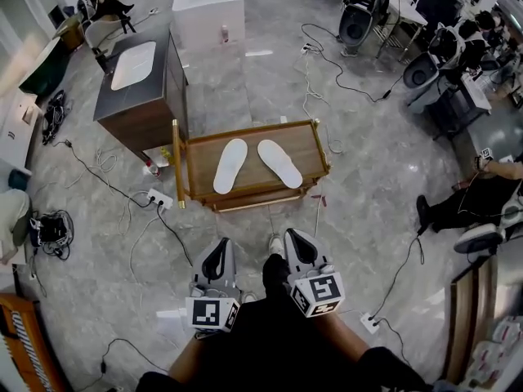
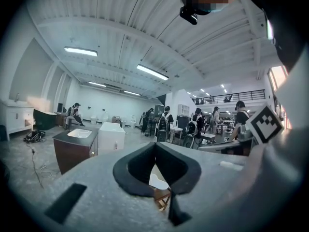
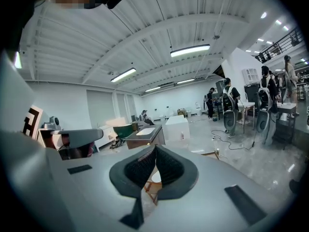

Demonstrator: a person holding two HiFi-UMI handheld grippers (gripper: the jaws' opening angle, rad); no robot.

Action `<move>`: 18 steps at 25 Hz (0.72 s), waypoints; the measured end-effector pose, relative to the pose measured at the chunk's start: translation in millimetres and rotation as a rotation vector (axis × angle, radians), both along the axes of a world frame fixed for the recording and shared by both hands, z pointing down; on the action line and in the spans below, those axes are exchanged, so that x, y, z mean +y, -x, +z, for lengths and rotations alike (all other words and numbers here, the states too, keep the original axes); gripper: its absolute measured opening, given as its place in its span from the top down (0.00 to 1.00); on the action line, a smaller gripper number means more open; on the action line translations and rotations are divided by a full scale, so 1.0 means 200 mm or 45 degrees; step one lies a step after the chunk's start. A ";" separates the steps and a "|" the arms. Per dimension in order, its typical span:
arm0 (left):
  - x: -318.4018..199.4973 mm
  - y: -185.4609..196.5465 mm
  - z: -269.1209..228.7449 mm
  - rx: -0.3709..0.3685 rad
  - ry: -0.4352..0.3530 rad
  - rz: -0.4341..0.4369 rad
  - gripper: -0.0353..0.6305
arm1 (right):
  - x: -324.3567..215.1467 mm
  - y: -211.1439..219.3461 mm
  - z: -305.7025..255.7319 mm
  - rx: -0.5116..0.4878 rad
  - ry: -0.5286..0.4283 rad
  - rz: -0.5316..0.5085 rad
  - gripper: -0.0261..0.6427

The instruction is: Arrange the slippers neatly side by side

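Two white slippers lie sole up on a low wooden rack [image 1: 306,140] on the floor ahead. The left slipper [image 1: 230,166] and the right slipper [image 1: 279,162] lean apart, their far ends close and their near ends spread. My left gripper [image 1: 216,256] and right gripper [image 1: 297,246] are held close to my body, well short of the rack, both shut with nothing between the jaws. A sliver of white slipper [image 2: 158,181] shows through the left jaws, and a bit of slipper [image 3: 155,176] through the right jaws.
A dark wooden vanity with a white basin [image 1: 137,84] stands just left of the rack, a white cabinet [image 1: 207,11] behind it. Cables and a power strip [image 1: 160,198] run over the grey floor. People sit at the right [image 1: 470,202] and in the far corners.
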State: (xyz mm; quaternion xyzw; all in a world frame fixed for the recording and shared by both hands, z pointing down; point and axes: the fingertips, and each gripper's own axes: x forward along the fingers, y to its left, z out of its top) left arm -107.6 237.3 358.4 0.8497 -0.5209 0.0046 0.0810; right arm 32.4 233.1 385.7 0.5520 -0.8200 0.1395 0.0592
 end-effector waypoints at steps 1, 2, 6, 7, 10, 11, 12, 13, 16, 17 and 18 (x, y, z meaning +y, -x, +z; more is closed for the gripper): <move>-0.06 -0.03 -0.01 -0.002 0.001 -0.005 0.92 | -0.05 -0.02 -0.01 0.005 0.009 -0.016 0.94; -0.11 -0.07 -0.03 -0.005 0.001 -0.010 0.92 | -0.11 -0.05 -0.01 0.007 0.020 -0.032 0.94; -0.35 -0.20 -0.05 0.000 0.023 -0.037 0.92 | -0.33 -0.13 -0.01 0.006 0.051 -0.086 0.94; -0.41 -0.22 -0.04 0.007 0.036 -0.045 0.92 | -0.39 -0.15 0.00 0.005 0.052 -0.098 0.94; -0.53 -0.30 0.01 0.024 0.076 -0.067 0.92 | -0.55 -0.20 0.04 0.014 0.056 -0.141 0.94; -0.57 -0.32 0.01 0.022 0.087 -0.075 0.92 | -0.59 -0.22 0.05 0.018 0.064 -0.156 0.94; -0.60 -0.34 0.02 0.019 0.095 -0.084 0.92 | -0.64 -0.23 0.05 0.023 0.076 -0.171 0.94; -0.63 -0.36 0.02 0.016 0.098 -0.095 0.92 | -0.68 -0.24 0.06 0.030 0.087 -0.186 0.94; -0.72 -0.39 0.04 0.007 0.102 -0.123 0.92 | -0.83 -0.25 0.09 0.046 0.105 -0.211 0.94; -0.74 -0.41 0.05 0.007 0.110 -0.127 0.92 | -0.87 -0.26 0.10 0.045 0.114 -0.212 0.94; -0.76 -0.42 0.06 0.008 0.119 -0.129 0.92 | -0.90 -0.27 0.11 0.046 0.122 -0.211 0.94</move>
